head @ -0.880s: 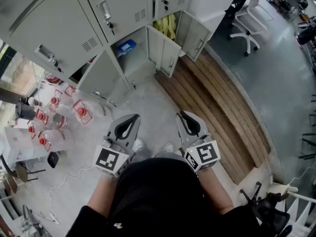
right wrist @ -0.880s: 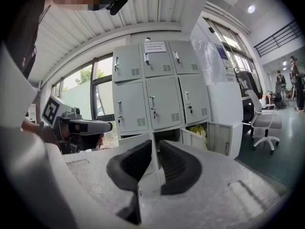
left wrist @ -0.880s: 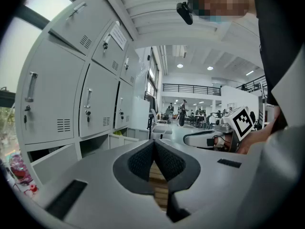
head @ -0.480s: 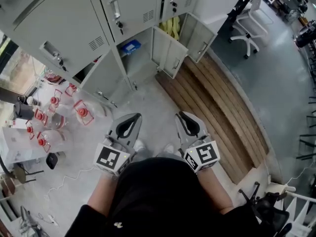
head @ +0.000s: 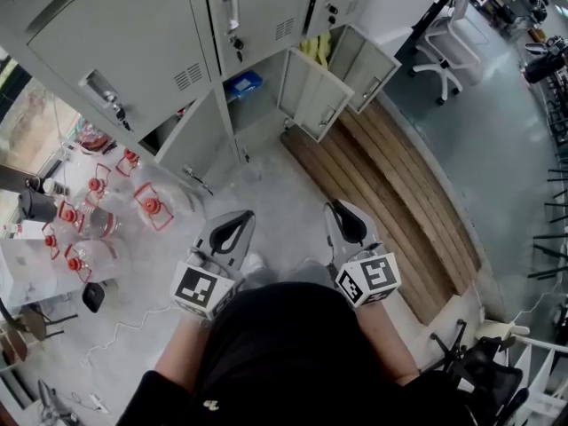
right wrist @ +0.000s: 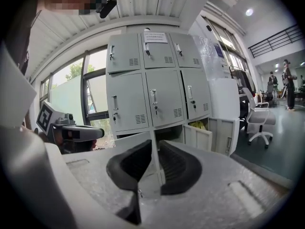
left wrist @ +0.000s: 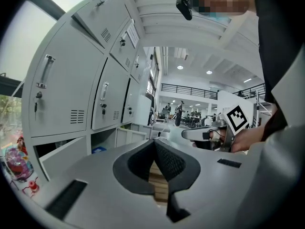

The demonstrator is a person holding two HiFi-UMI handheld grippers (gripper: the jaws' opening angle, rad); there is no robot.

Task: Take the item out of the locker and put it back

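Observation:
The grey locker bank [head: 151, 51] fills the top of the head view, and its bottom row stands open. A blue item [head: 242, 82] lies in the middle bottom compartment, also visible in the left gripper view as a blue item [left wrist: 98, 150]. A yellow item [head: 313, 50] sits in the compartment to its right, and the right gripper view shows this yellow item [right wrist: 201, 125] too. My left gripper [head: 241, 214] and right gripper [head: 340, 206] are held side by side close to my body, well short of the lockers. Both are shut with nothing between the pads.
Open locker doors [head: 312, 96] jut out over the floor. A slatted wooden platform [head: 399, 193] runs along the right. Clear water jugs with red caps [head: 146, 204] crowd the floor at the left. A white office chair [head: 448, 43] stands at the far right.
The head view has swung a little, so the lockers now sit lower and further right in the picture. Both grippers keep their place in front of my body, still shut.

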